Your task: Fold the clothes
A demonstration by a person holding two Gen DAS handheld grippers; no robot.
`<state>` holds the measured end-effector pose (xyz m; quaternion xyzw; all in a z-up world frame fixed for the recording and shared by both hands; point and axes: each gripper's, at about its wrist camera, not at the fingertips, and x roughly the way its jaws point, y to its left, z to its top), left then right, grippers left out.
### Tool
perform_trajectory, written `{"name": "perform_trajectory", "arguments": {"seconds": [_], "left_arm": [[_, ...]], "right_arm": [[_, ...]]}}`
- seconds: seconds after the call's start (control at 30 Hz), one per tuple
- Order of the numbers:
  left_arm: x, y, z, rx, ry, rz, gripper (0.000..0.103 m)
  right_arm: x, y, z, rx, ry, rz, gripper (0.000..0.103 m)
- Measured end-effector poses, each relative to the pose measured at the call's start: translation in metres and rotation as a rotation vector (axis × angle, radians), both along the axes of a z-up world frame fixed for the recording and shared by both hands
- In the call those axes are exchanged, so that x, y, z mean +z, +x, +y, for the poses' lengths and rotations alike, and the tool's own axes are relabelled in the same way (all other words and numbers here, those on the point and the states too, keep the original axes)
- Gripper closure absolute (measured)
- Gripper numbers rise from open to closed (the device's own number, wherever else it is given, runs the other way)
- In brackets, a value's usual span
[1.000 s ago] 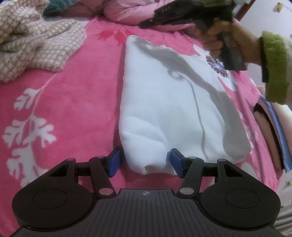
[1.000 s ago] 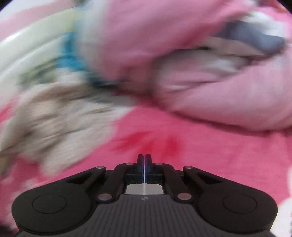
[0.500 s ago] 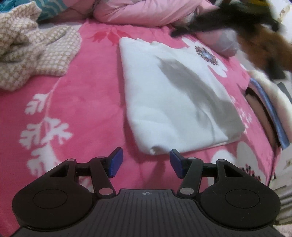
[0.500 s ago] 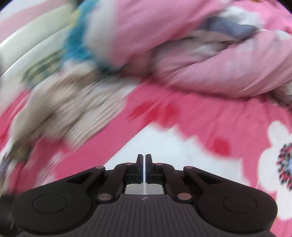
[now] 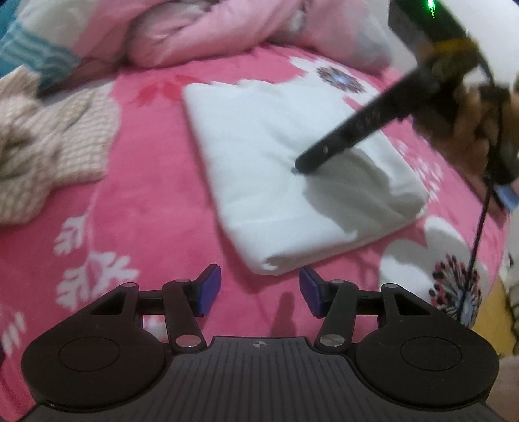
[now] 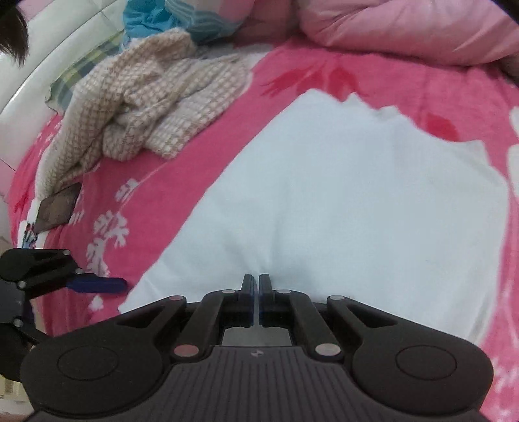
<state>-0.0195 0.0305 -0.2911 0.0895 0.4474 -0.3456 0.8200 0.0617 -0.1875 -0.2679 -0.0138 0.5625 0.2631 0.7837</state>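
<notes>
Folded white garment (image 5: 292,181) lying flat on the pink floral blanket (image 5: 146,201), one corner pointing toward the left wrist camera, far edge ragged and uneven

Right gripper (image 6: 256,287) pressing its tip down into the middle of the white cloth, dimpling the fabric around the contact; fingers (image 6: 248,285) sitting together with only a hairline slit between them, gripping nothing. Seen from the left wrist view, reaching in as a dark slanted bar from the upper right, carried by a blurred hand (image 5: 470,130), casting a grey shadow over the near right half of the garment

Left gripper (image 5: 259,292) hovering just short of the garment's near corner, jaws standing about half apart and narrowing slightly, blue pads (image 5: 207,289) not touching the cloth, only pink blanket lying between them

Beige checked knit garment (image 6: 146,94) lying crumpled well to the left of the white one. Pink duvet (image 5: 243,29) bunching along the far side of the bed, with teal striped fabric (image 6: 181,16) showing beside it
</notes>
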Motion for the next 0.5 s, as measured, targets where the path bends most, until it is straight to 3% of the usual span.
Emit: {"name": "perform_trajectory", "arguments": {"seconds": [0.27,0.4,0.5], "left_arm": [[-0.005,0.008,0.002,0.125,0.058,-0.063,0.05],[-0.01,0.018,0.019,0.232,0.028,0.046,0.049],[-0.015,0.014,0.017,0.227,0.064,0.027,0.049]], "right_arm": [[-0.007,-0.007,-0.009,-0.011,-0.008,0.003,0.101],[-0.006,-0.011,-0.01,0.02,-0.019,-0.021,0.101],[-0.006,-0.013,-0.007,0.052,-0.038,-0.041,0.101]]}}
